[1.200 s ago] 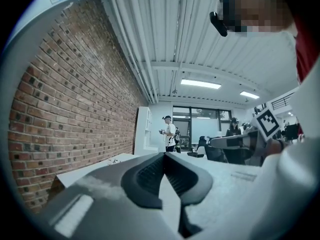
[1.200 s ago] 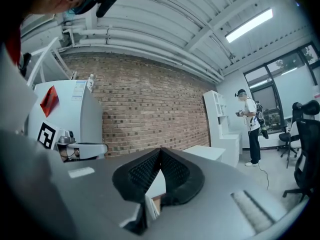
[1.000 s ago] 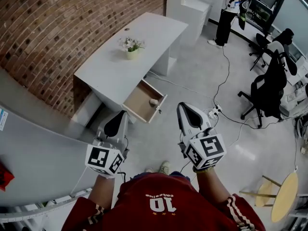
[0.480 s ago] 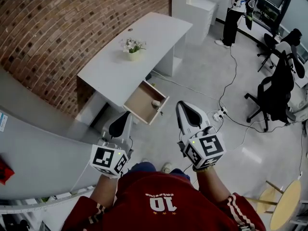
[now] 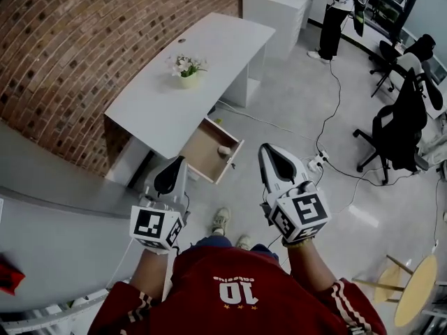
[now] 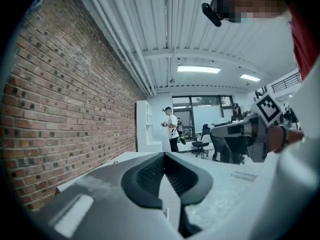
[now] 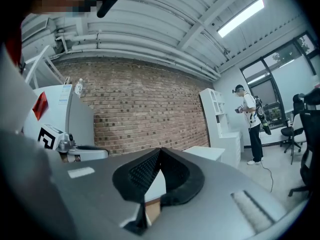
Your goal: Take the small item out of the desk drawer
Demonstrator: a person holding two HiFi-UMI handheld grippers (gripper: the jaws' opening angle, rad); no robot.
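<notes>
The white desk (image 5: 202, 54) stands against the brick wall, and its wooden drawer (image 5: 202, 145) is pulled open toward me. A small pale item (image 5: 223, 149) lies in the drawer near its front right corner. My left gripper (image 5: 176, 162) is held in the air short of the drawer's left side, with its jaws shut and nothing in them. My right gripper (image 5: 268, 148) hovers to the right of the drawer, also shut and empty. The left gripper (image 6: 164, 155) and the right gripper (image 7: 160, 150) each show their tips meeting in their own views, pointing roughly level.
A small pot of flowers (image 5: 185, 70) sits on the desk. A grey counter (image 5: 49, 222) is at my left. A power strip with cables (image 5: 313, 163) lies on the floor to the right, with office chairs (image 5: 401, 121) beyond. A person (image 5: 336, 9) stands by white shelves (image 5: 279, 2).
Both grippers have moved a little forward toward the desk, and my feet have come into view under them. The jaws stay shut.
</notes>
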